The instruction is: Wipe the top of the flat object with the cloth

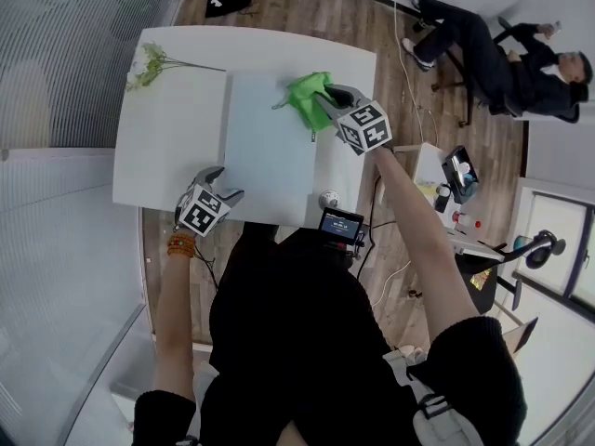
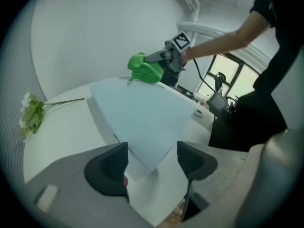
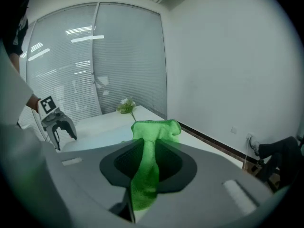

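Observation:
A pale blue flat board (image 1: 270,147) lies on the white table (image 1: 167,147). The green cloth (image 1: 307,94) hangs bunched over the board's far right corner, and my right gripper (image 1: 323,103) is shut on it. In the right gripper view the cloth (image 3: 151,137) is pinched between the jaws and droops below them. My left gripper (image 1: 228,182) stands open at the table's near edge. The board's near corner (image 2: 151,161) lies between its jaws, apart from both pads. From the left gripper view I see the cloth (image 2: 145,69) and the right gripper (image 2: 166,58) at the far end of the board.
A sprig of white flowers (image 1: 149,63) lies at the table's far left. A small round object (image 1: 328,198) sits near the front right edge, beside a device with a screen (image 1: 340,223). A seated person (image 1: 493,59) and a cluttered side table (image 1: 446,189) are to the right.

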Tool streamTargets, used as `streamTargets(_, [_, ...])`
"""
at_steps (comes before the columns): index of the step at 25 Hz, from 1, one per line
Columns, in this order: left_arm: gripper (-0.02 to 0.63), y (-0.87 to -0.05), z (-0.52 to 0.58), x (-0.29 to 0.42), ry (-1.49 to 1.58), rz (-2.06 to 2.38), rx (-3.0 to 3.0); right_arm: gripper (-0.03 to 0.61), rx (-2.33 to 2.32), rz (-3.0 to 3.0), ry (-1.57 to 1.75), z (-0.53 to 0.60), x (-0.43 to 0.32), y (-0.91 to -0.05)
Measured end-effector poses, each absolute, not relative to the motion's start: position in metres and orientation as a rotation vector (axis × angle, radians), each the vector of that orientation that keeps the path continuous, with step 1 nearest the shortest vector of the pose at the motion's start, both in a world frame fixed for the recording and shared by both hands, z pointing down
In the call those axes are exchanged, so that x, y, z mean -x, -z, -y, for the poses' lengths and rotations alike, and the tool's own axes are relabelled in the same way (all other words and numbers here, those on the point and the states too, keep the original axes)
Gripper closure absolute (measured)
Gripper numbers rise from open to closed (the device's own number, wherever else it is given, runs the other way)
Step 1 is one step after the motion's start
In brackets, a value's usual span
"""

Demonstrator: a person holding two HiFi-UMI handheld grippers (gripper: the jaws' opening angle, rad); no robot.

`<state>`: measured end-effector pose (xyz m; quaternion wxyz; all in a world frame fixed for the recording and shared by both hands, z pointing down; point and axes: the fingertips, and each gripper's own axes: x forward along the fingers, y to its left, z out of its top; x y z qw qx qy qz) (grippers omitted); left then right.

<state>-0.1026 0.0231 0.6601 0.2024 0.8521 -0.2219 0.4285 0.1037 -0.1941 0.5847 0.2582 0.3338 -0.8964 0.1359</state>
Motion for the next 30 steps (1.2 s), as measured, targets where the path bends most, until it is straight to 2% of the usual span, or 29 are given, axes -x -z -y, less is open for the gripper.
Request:
streamTargets(10, [0.295,-0.669,-0.026,0.104,-1.471,0.615,-2.397,0.479,-0.933,2.265,-0.362,0.254,-0.093,-0.638])
streamTargets(14, [0.298,-0.668,-0.022,0.103,-1.500,0.611,-2.353,0.483,-0.882,2.218,-0.251,0.248,-0.089,-0.651])
streamTargets(30, [0.298,-0.671,-0.022,0.103,-1.500,0.611,-2.362,0.491,-0.896,2.214,-0.339,0.232,-0.083,-0.655])
